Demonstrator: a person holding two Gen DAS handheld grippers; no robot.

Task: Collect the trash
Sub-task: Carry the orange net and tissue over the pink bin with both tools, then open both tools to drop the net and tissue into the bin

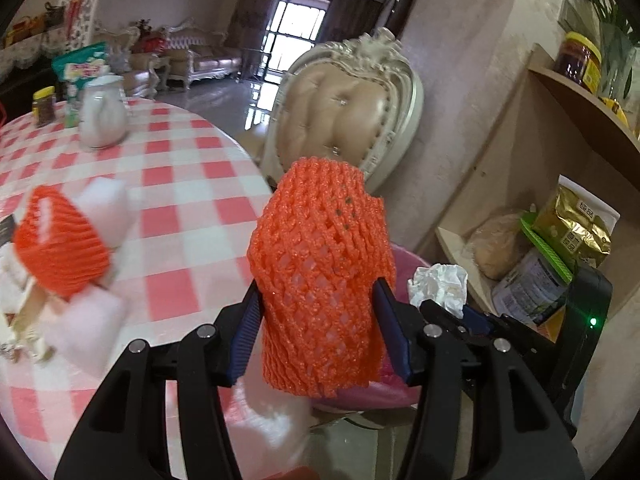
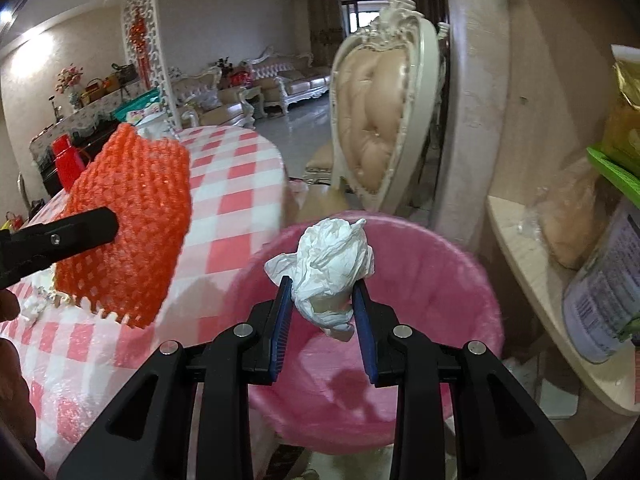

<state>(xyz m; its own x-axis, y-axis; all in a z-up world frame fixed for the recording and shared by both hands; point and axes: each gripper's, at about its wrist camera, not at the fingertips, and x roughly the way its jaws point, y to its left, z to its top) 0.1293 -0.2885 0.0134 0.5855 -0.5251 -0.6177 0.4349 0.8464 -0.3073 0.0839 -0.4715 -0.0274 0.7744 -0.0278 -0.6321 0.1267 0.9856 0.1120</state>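
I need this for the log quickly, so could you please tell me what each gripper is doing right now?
Left gripper: closed on the orange foam net.
Right gripper: closed on the crumpled white tissue, above the pink-lined bin.

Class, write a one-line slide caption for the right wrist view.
Right tongs hold crumpled tissue above the pink bin.

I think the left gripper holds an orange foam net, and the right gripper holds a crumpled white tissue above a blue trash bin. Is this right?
Not quite: the trash bin is lined in pink, not blue, as the right wrist view shows. The rest stands: the left gripper holds the orange foam net, and the right gripper holds the crumpled white tissue above it.
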